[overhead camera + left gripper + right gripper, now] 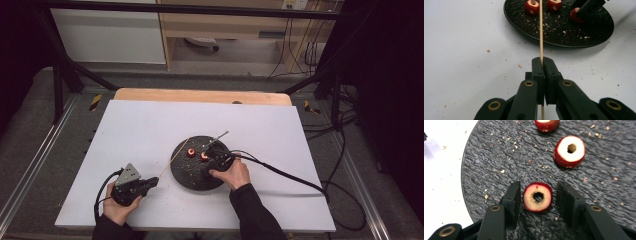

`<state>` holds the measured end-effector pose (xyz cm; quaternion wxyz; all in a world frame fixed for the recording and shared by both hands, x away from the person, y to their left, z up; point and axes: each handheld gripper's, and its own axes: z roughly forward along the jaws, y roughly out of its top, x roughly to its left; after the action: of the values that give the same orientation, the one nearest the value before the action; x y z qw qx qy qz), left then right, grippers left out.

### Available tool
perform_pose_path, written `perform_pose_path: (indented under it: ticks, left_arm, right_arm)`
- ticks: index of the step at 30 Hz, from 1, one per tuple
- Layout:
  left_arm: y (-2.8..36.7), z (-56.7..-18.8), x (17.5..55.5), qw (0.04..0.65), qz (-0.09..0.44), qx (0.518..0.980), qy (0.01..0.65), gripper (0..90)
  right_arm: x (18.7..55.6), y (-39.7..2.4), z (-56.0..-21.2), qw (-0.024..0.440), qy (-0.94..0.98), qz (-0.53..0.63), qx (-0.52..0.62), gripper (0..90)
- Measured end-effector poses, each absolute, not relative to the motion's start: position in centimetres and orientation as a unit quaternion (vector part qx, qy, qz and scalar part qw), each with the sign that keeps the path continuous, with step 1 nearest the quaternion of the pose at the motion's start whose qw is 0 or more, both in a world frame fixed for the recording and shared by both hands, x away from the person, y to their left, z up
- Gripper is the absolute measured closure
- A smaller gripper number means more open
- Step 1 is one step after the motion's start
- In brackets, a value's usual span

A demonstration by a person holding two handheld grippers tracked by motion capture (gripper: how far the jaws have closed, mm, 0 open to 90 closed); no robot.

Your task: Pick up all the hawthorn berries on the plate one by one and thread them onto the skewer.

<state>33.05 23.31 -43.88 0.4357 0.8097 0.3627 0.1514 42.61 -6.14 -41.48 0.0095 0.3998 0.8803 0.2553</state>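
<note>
1. On the white worktop (150,130), seen from the high view, a round black plate (186,176) lies near the middle, with the right gripper (214,159) over it at about 3 o'clock and the left gripper (151,183) off the plate's rim at 8 o'clock.
2. From that height the fruit pieces are small red dots; the right gripper view brings them close as cored red slices with pale flesh and a hole through the middle.
3. Its fingers (511,197) stand either side of the nearest slice (538,197), narrowly parted from it, with a thin gap on each side and no contact visible.
4. A second cored slice (569,151) lies at 1 o'clock from it, and a third piece (547,124) sits at 12 o'clock, cut by the edge.
5. Only the left gripper view makes the skewer's hold plain: its fingers (537,72) are pressed together on a thin, pale wooden skewer (541,32), which runs straight out over the plate's rim.
6. The plate has a rough, slate-like surface scattered with pale crumbs; more crumbs speckle the smooth worktop.
</note>
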Motion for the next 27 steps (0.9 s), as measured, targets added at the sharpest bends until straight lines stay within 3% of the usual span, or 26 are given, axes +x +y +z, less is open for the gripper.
perform_pose_path:
  ticks: [27]
  left_arm:
    - [23.1,-43.8,32.8,0.439,0.156,0.808,0.361,88.0]
  right_arm:
    - [42.1,-8.0,-38.6,0.021,0.848,0.317,0.424,62.1]
